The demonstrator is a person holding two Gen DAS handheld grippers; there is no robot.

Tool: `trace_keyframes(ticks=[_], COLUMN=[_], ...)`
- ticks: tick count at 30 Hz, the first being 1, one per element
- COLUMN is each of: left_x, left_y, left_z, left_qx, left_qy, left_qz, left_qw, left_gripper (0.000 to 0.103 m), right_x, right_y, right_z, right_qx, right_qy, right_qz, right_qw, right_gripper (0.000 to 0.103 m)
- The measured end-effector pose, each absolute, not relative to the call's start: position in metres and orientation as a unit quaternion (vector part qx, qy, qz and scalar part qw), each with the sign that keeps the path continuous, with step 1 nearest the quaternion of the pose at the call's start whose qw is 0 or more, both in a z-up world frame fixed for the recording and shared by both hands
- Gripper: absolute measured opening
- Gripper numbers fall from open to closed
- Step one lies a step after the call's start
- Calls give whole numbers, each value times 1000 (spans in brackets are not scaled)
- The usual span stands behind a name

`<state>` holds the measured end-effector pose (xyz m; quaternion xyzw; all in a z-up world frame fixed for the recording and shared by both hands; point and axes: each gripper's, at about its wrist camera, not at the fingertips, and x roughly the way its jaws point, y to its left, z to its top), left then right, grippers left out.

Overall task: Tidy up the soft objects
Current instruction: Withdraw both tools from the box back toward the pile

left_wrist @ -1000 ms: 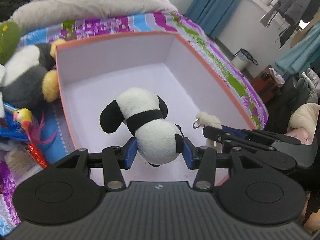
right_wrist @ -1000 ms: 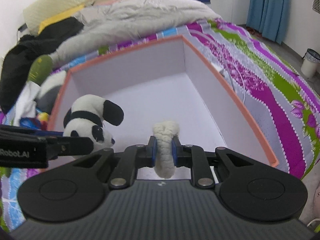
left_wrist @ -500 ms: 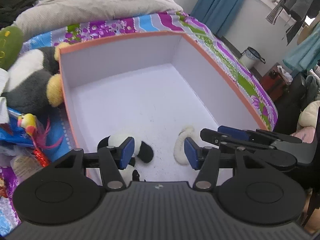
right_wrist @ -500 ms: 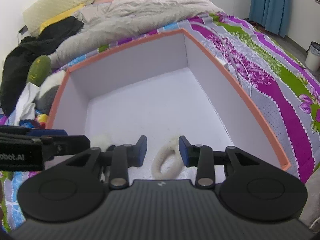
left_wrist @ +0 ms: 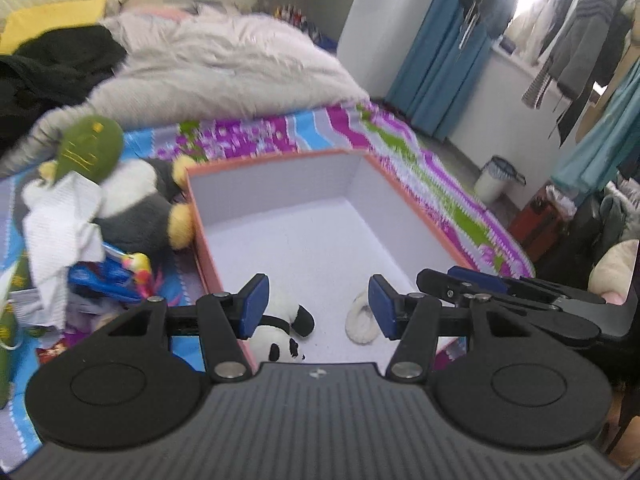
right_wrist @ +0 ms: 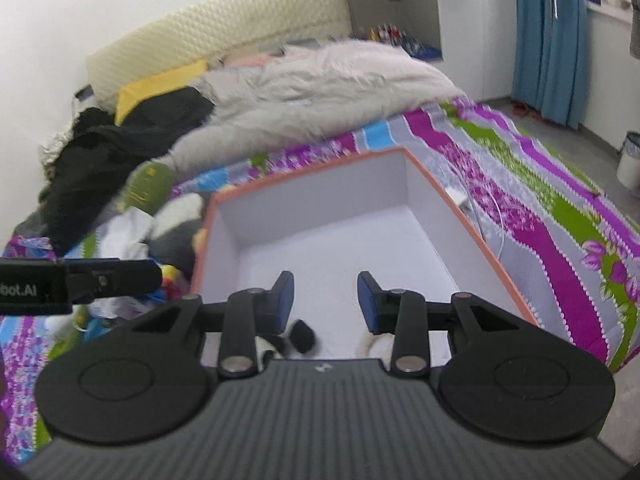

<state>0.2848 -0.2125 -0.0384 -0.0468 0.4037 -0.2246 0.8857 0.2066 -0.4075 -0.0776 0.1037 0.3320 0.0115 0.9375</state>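
An orange-rimmed box [left_wrist: 280, 162] with a white inside sits on the bed; it also shows in the right wrist view [right_wrist: 312, 174]. A small panda plush [left_wrist: 280, 340] lies on the box floor near the front, partly hidden in the right wrist view [right_wrist: 300, 334]. A white fuzzy ring [left_wrist: 360, 322] lies beside it, and only its edge shows in the right wrist view [right_wrist: 366, 346]. My left gripper [left_wrist: 316, 306] is open and empty above the box's near end. My right gripper [right_wrist: 325, 298] is open and empty too, raised above the box.
Left of the box lie a grey-and-white penguin plush [left_wrist: 136, 204], a green plush [left_wrist: 88, 148], a white cloth [left_wrist: 60, 224] and small bright toys [left_wrist: 120, 272]. A grey duvet [left_wrist: 208, 68] and black clothes [left_wrist: 52, 64] lie behind. The bed's right edge [left_wrist: 500, 236] drops to the floor.
Both grippers opened and dropped the panda and the white ring into the box, then pulled up and back, so the box looks farther away.
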Motion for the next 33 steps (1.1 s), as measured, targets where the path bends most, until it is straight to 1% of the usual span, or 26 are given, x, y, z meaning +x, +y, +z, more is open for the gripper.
trace_keyframes(ticks=[9,16,23,33], left_x=[216,165,121,81], left_y=[-161,-116,-75,-26], left_z=[11,37,43,29], left_qx=[-61,-81,-87,-109], left_qy=[351,317,297,299], left_qz=[-212,-197,-170,-116], left_qw=[910,924,936,941], left_gripper=[61,61,61,61], right_x=[161,123,93,72], right_y=[-369,-339,-310,-278], right_z=[-30,-10,-5,-15], right_qx=[80,82,84,71], right_qy=[276,246,240,252], right_qz=[37,68,98,141], right_qw=[957,963,962,955], right_gripper=[38,38,38,38])
